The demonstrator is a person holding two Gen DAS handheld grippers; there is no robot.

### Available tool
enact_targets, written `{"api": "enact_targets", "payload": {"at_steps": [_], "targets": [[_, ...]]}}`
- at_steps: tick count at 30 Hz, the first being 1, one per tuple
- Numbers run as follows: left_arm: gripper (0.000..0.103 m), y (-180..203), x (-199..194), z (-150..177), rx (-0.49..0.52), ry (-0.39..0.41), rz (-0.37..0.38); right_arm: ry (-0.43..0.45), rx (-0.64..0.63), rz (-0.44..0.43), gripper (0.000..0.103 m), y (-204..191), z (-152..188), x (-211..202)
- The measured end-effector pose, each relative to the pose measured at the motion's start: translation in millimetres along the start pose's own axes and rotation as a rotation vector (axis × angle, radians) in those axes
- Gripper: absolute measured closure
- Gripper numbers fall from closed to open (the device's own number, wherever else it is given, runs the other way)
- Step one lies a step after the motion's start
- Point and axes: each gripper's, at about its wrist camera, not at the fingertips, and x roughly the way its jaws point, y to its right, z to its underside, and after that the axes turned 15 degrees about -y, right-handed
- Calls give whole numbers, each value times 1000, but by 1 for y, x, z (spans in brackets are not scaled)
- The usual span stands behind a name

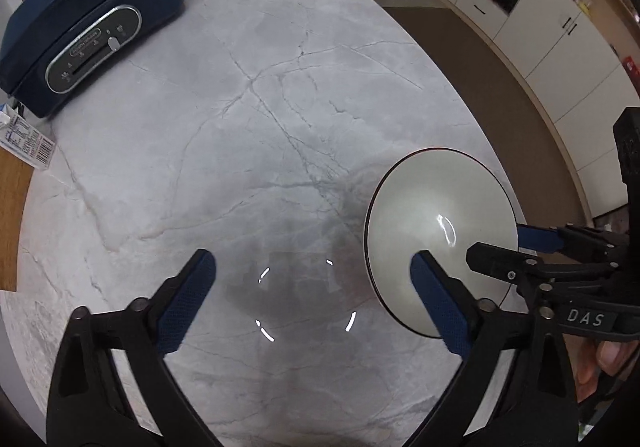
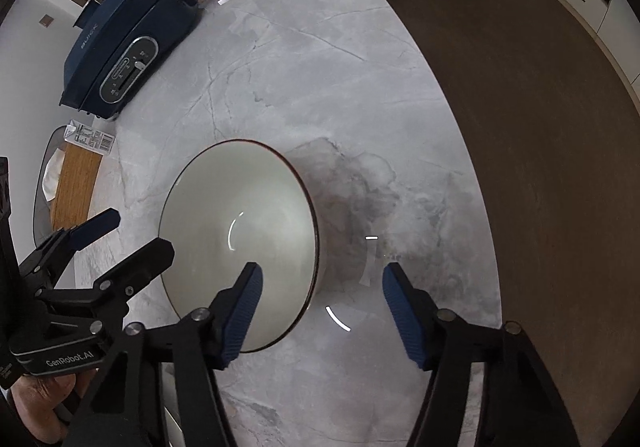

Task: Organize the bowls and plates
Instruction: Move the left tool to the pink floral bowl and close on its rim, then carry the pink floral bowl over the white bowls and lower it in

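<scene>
My right gripper (image 2: 322, 311) stands open astride the near rim of the white bowl (image 2: 240, 239), one pad inside, one outside, neither pressing. My left gripper (image 1: 312, 303) is open over bare marble table (image 1: 248, 135), the bowl beside its right finger. Pinching such a thin glazed rim off-centre could let the bowl tip, slip, or skid toward the table's edge.

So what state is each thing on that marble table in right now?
White bowl: upright, empty, resting on the table.
Left claw: open, nothing between its fingers.
Right claw: open, straddling the bowl's rim, not pressing.
Blue cooker: lid closed.
</scene>
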Motion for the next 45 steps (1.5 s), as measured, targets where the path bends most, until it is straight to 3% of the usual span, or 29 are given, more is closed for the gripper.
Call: {"api": "enact_targets", "payload": {"at_steps": [3,5,7,11,12,17,25,35,45], "targets": [[40,0,10,1,8,-36,2,-26,5,9,44,-1,-5,8],[49,-2,13,2,3,-51,43,-37,-2,29,62,-3,-8,11],[63,-1,14,2,5,-55,67,-53,-16,26,73,-7,-11,15],[95,9,12,1,54,-56,82,-62,-47,26,84,-16,-13,16],[97,11,12,2,62,-59,80,-64,-50,16,84,-17,-14,16],[97,-6,14,3,40,-74,183,-67,-38,-70,84,-7,-16,15],[97,-17,-1,17,18,-62,241,-52,-57,-132,85,-13,-10,2],[97,-30,-55,63,5,-35,215,-38,-125,-161,86,-50,16,-27],[97,-46,-117,142,-24,-10,189,-61,-215,-182,86,-99,69,-48]]}}
